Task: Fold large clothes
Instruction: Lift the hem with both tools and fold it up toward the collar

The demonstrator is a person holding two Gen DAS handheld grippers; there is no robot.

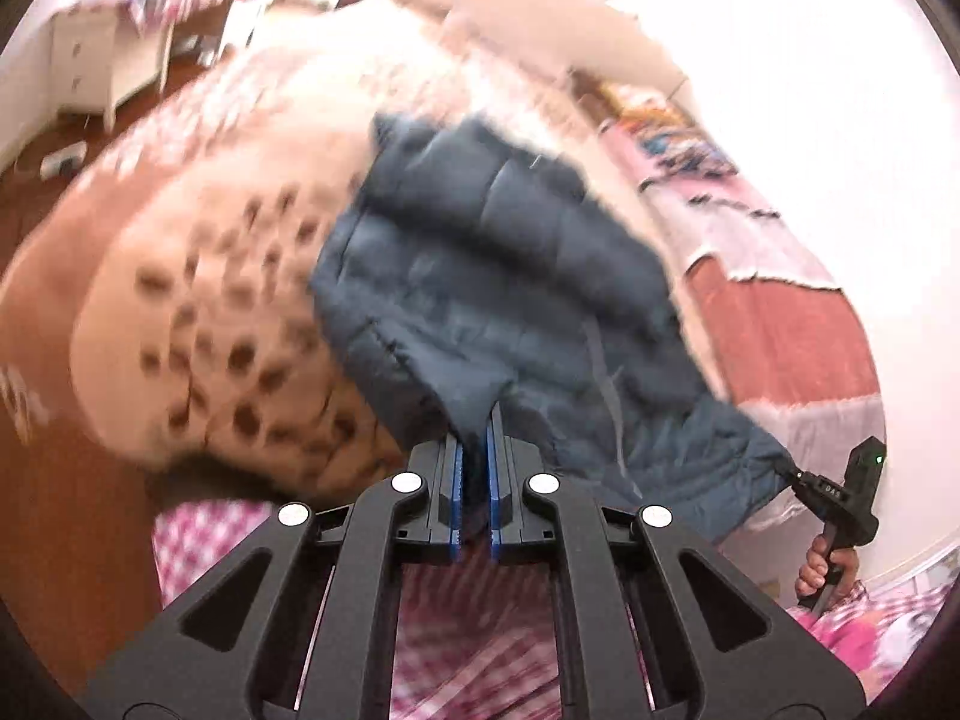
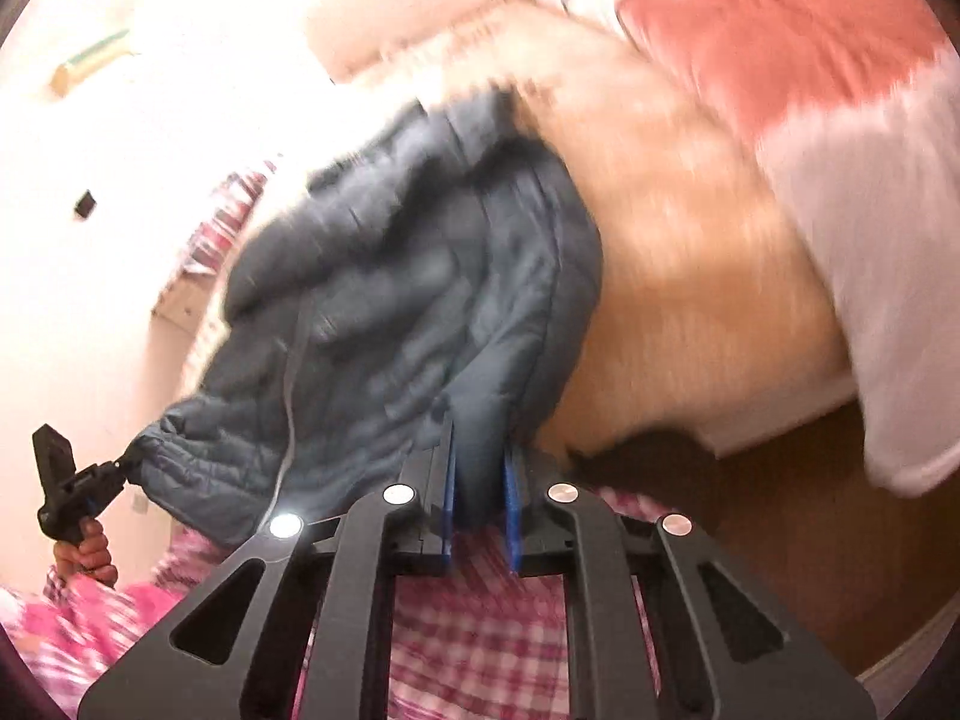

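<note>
A bed (image 1: 198,192) carries the things. Its top is covered by a cream blanket (image 1: 150,324) with brown spots, blurred in both views. A dark blue quilted jacket (image 1: 480,276) lies partly on the blanket, its near edge lifted. Along the bed's right side lies a patchwork quilt (image 1: 780,324) with red, pink and grey panels. The brown wooden floor (image 1: 54,510) shows at near left, below the bed's edge.
</note>
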